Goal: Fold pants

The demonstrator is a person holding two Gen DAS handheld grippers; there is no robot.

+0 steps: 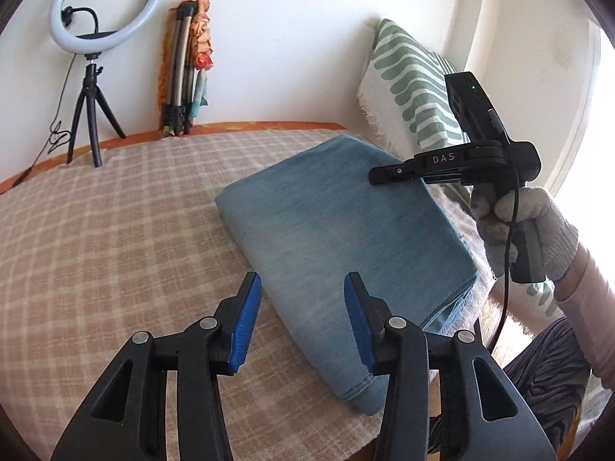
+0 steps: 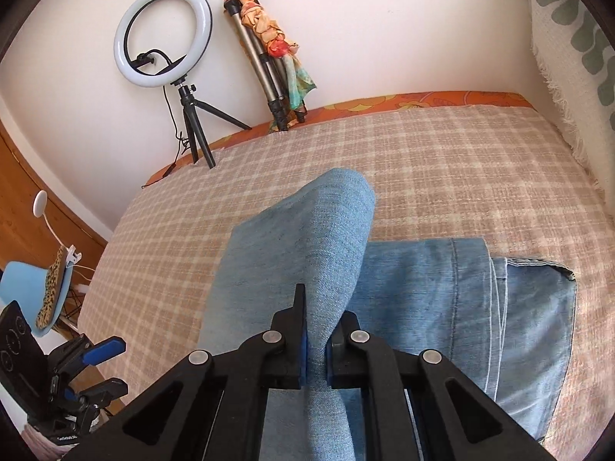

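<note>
- Two black handheld grippers with blue pads work over a light blue denim pair of pants lying folded on a beige-and-cream checked blanket.
- Left gripper hangs with its fingers spread apart, empty, above the near edge of the pants.
- Right gripper is pinched onto a raised fold of the denim, which stands up between its pads above the flat layers.
- White-gloved right hand grips that tool's handle.
- At the blanket's far edge stand a white ring light on a small black tripod and a folded tripod wrapped in an orange patterned scarf, leaning on the wall.
</note>
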